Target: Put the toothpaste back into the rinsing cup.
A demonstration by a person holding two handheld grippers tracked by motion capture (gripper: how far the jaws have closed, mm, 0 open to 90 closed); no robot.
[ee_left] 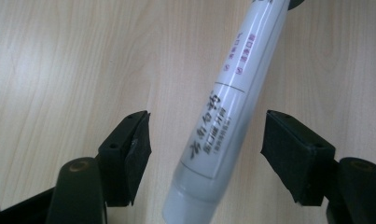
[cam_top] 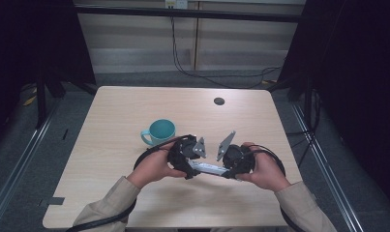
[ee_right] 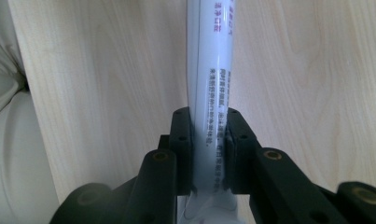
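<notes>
The only print I can see is on the white tube lying between my jaws. In the left gripper view, large dark Chinese characters run along its length, with a smaller line of characters beside them; I can't make any of them out. Higher up the tube sit small red and pink characters and round marks, also too blurred to read. In the right gripper view the tube carries fine dark print, too small to read, with red characters near the top.
</notes>
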